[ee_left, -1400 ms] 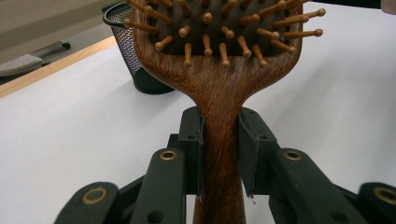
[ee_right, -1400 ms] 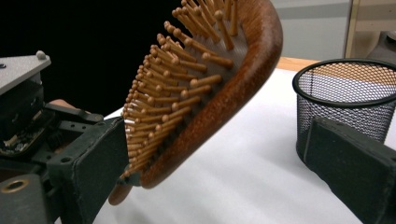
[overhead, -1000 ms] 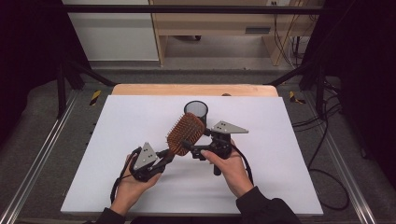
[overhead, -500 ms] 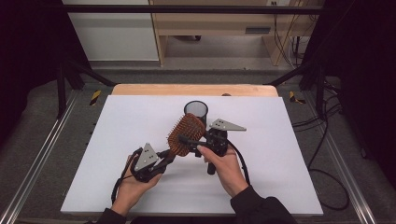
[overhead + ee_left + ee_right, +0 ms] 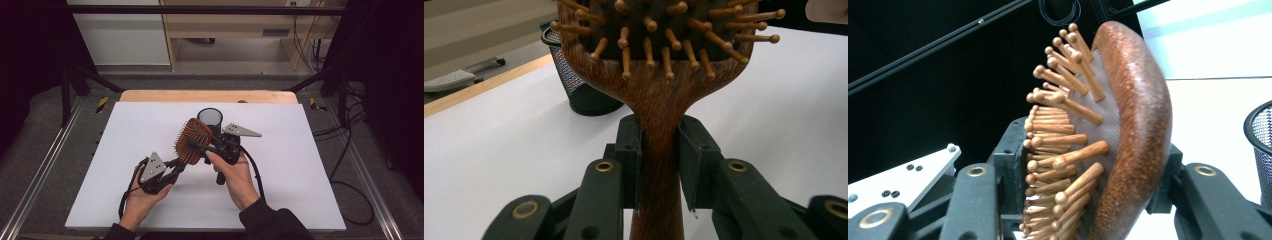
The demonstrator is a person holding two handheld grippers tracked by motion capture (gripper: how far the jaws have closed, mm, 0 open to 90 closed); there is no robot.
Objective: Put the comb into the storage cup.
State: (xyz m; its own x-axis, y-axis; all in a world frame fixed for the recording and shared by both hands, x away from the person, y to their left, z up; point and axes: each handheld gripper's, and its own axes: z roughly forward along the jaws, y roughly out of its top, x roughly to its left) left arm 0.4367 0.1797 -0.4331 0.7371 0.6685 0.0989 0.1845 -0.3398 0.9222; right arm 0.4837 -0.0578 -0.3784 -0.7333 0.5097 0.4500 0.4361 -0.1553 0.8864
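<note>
A wooden hairbrush [image 5: 192, 140] is held up off the white surface [image 5: 125, 125], near its middle. It is reddish-brown, with an oval head set with wooden, ball-tipped bristles [image 5: 664, 30] on a dark pad, and a smooth rounded back [image 5: 1143, 125]. Its handle [image 5: 659, 165] runs down toward the near left and its head rises toward the far right, bristle face turned up and to the left. The handle is clamped at the neck, and the head sits between two more jaws.

Left gripper [image 5: 172, 167] clamped shut; right gripper [image 5: 196, 146] has been closing, seemingly gripping.
</note>
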